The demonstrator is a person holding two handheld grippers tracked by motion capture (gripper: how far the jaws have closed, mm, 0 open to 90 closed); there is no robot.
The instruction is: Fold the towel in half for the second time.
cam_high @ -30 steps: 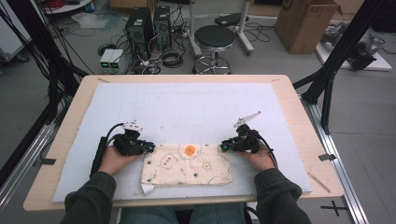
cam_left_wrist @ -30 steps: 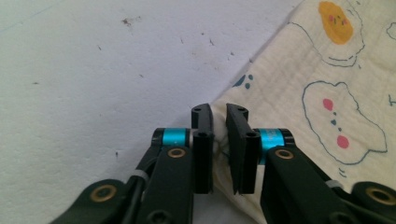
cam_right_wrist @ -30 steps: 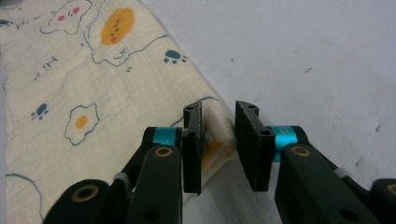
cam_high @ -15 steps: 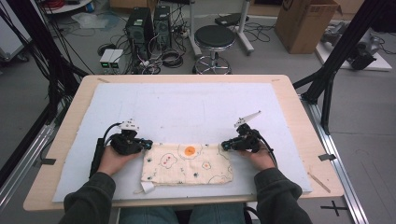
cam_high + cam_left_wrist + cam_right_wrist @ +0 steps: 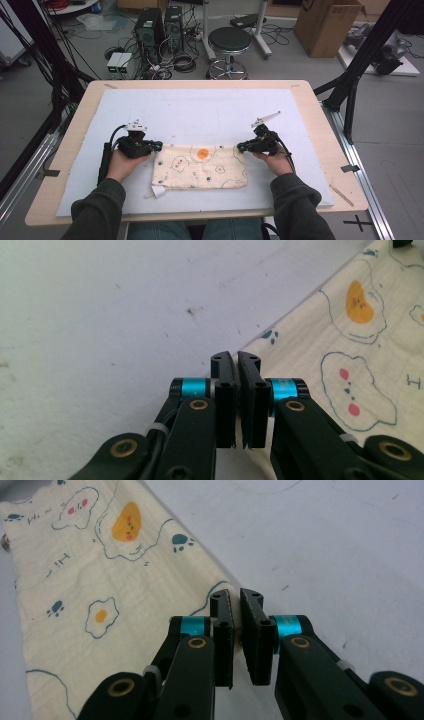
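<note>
A cream cloth [image 5: 200,167] printed with fried eggs and paw marks lies flat on the white mat [image 5: 200,115]. My left gripper [image 5: 158,146] sits at the cloth's far left corner. In the left gripper view the jaws of that gripper [image 5: 236,360] are together on the corner of the cloth [image 5: 350,340]. My right gripper [image 5: 241,148] sits at the far right corner. Its jaws have just been closing, and in the right gripper view the gripper [image 5: 236,599] pinches the cloth's [image 5: 100,580] corner.
The mat covers most of a wooden table [image 5: 320,120]. A white tag [image 5: 159,191] sticks out at the cloth's near left corner. Beyond the table stand a stool [image 5: 229,41], computer towers [image 5: 160,25] and a cardboard box [image 5: 330,25]. Black frame posts [image 5: 350,95] flank the table.
</note>
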